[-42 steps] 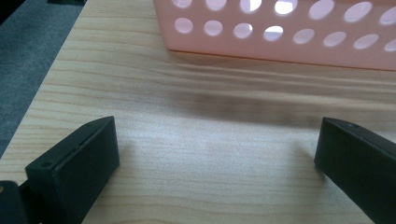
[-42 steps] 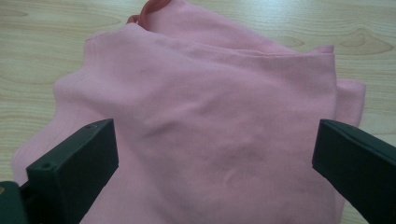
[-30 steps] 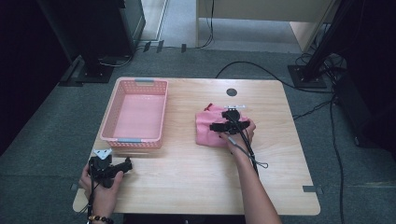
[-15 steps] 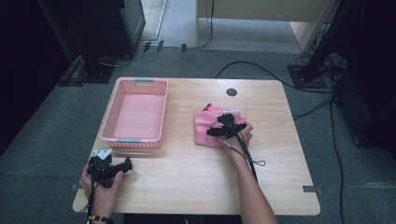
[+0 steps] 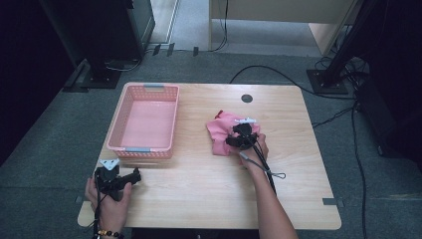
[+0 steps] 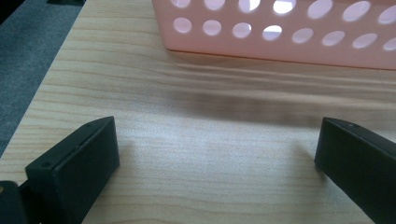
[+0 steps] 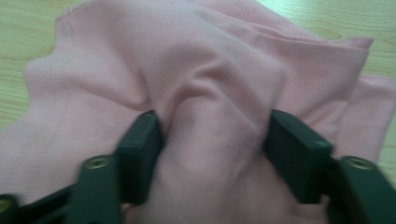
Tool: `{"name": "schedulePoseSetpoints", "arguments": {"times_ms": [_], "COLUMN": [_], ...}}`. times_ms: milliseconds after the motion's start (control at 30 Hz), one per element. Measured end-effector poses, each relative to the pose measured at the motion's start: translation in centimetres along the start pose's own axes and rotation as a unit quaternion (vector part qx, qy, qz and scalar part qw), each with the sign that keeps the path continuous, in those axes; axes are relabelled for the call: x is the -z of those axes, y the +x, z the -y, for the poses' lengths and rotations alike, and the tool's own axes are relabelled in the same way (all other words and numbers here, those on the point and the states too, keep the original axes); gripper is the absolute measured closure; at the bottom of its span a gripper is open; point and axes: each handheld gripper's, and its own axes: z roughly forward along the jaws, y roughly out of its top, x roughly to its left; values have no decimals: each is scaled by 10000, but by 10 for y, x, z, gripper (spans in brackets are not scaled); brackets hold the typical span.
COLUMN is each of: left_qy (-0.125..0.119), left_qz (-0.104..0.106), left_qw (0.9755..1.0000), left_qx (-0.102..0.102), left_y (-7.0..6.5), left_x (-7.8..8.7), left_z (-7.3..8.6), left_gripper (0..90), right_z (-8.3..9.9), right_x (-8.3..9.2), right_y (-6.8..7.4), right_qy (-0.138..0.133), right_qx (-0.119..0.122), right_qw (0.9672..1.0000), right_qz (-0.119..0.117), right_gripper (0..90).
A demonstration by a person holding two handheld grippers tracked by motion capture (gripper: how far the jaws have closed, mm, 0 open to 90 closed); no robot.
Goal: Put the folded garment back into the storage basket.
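Note:
A crumpled pink cloth (image 5: 218, 133) lies on the wooden table (image 5: 199, 194), right of centre. My right gripper (image 5: 233, 141) is pressed down into it. Its jaws have just been closing, and in the right gripper view (image 7: 212, 128) they pinch a raised fold of the pink cloth (image 7: 210, 70) between them. At the table's near left corner my left gripper (image 5: 133, 175) rests in the person's hand. Its jaws stand wide open over bare wood in the left gripper view (image 6: 217, 140).
A pink perforated basket (image 5: 144, 149) stands at the table's left, just beyond the left gripper; its holed wall (image 6: 280, 46) is close ahead. A dark round grommet (image 5: 247, 98) sits near the far edge. Cables and stands ring the table on the floor.
The right gripper has settled a little nearer and lower onto the cloth, and its jaws have narrowed around a fold. The left hand has kept still.

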Motion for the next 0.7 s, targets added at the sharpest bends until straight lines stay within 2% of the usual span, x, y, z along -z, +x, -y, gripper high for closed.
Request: {"name": "schedulePoseSetpoints", "arguments": {"times_ms": [100, 200, 300, 567, 700], "left_qy": [1, 4, 9, 3, 1], "left_qz": [-23, -22, -24, -21, -21], "left_qw": [10000, 10000, 10000, 10000, 10000], "left_qx": [23, 20, 20, 25, 28], "left_y": [-1, -1, -1, -1, -1], "left_x": [0, 0, 0, 0, 0], "left_z": [0, 0, 0, 0, 0], "left_gripper": [0, 0, 0, 0, 0], "right_z": [1, 2, 3, 2, -2], "right_x": [1, 2, 2, 4, 8], "right_y": [-1, -2, -3, -3, -2], "right_qy": [-61, -102, -184, -222, -238], "right_qx": [-7, -51, -125, -614, -705], "right_qw": [10000, 9999, 9997, 9978, 9971], "right_qz": [-25, -67, -81, -103, -184], "right_gripper": [554, 613, 645, 695, 700]}}
